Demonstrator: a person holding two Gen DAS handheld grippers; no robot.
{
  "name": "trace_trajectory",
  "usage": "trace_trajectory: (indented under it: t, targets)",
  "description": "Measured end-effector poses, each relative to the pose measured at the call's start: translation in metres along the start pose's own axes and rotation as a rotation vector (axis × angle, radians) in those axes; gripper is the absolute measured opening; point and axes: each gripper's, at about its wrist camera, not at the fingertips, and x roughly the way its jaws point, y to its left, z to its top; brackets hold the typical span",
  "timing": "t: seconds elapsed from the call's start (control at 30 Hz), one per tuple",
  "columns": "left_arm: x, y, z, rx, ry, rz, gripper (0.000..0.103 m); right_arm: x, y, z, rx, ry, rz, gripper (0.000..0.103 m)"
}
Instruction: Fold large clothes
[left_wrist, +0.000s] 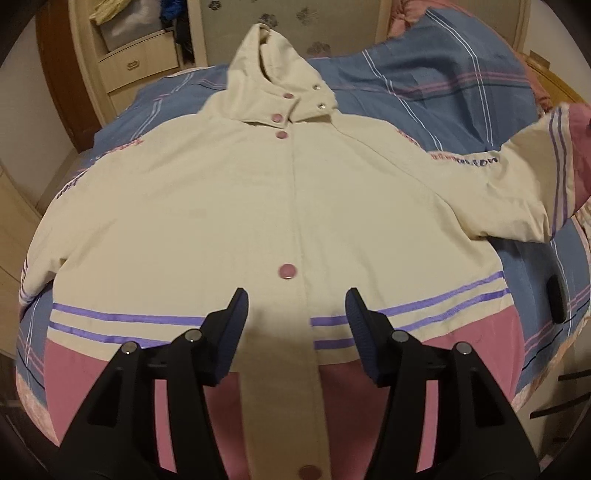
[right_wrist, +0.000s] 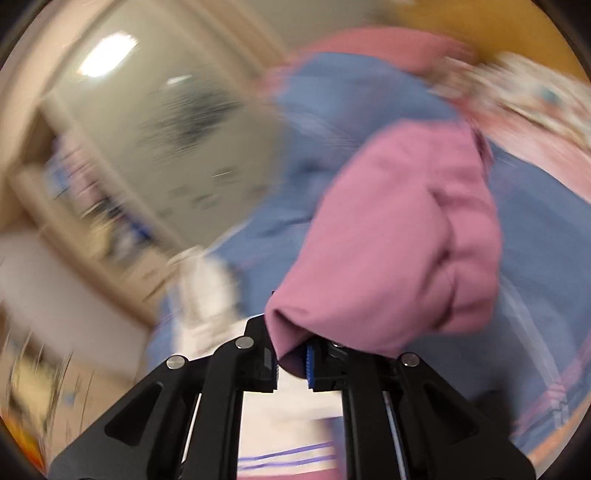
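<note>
A cream hooded jacket (left_wrist: 221, 206) with pink snaps, purple stripes and a pink hem lies face up on the bed. My left gripper (left_wrist: 297, 308) is open and empty, hovering above the jacket's lower front by the placket. The jacket's right sleeve (left_wrist: 535, 184) is lifted off the bed at the right edge. In the right wrist view, which is motion-blurred, my right gripper (right_wrist: 291, 363) is shut on the sleeve's pink cuff (right_wrist: 399, 240), which bulges up over the fingers.
The bed has a blue plaid cover (left_wrist: 424, 85) with pink and white lines. A wooden wardrobe with drawers (left_wrist: 140, 62) stands behind on the left. A pink pillow (left_wrist: 410, 14) lies at the back right. A dark object (left_wrist: 556, 299) sits on the cover at the right.
</note>
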Motion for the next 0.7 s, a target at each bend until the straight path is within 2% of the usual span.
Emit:
trace_trajectory:
  t: [0.07,0.13,0.2,0.23,0.27,0.33,0.37,0.43,0.53,0.63,0.7]
  targets:
    - [-0.012,0.023,-0.002,-0.044,-0.012,0.017,0.059,0.005,0.058,-0.015,-0.106,0.046,0.112,0.011]
    - [-0.02,0.047,-0.004,-0.091,-0.028,0.047,0.061,0.025,0.121,-0.043,-0.214,0.14,0.236,0.014]
    - [-0.03,0.073,-0.009,-0.145,-0.039,0.076,0.063,0.05,0.182,-0.082,-0.35,0.273,0.326,0.035]
    - [-0.032,0.082,-0.011,-0.165,-0.042,0.088,0.065,0.06,0.206,-0.101,-0.415,0.341,0.352,0.07]
    - [-0.035,0.094,-0.013,-0.188,-0.046,0.104,0.066,0.068,0.226,-0.122,-0.473,0.4,0.374,0.089]
    - [-0.041,0.116,-0.019,-0.228,-0.058,0.137,0.066,0.071,0.246,-0.147,-0.547,0.442,0.381,0.089]
    - [-0.044,0.128,-0.021,-0.247,-0.063,0.152,0.066,0.067,0.25,-0.153,-0.57,0.445,0.391,0.089]
    - [-0.045,0.148,-0.024,-0.281,-0.065,0.174,0.067,0.059,0.238,-0.147,-0.536,0.429,0.401,0.092]
    - [-0.036,0.172,-0.02,-0.332,-0.045,0.169,0.067,0.058,0.201,-0.127,-0.439,0.388,0.305,0.098]
    - [-0.012,0.179,-0.013,-0.364,0.045,0.063,0.066,0.057,0.145,-0.132,-0.311,0.422,0.141,0.098]
    - [0.006,0.18,-0.008,-0.395,0.096,-0.038,0.064,0.064,0.108,-0.129,-0.202,0.475,0.077,0.098]
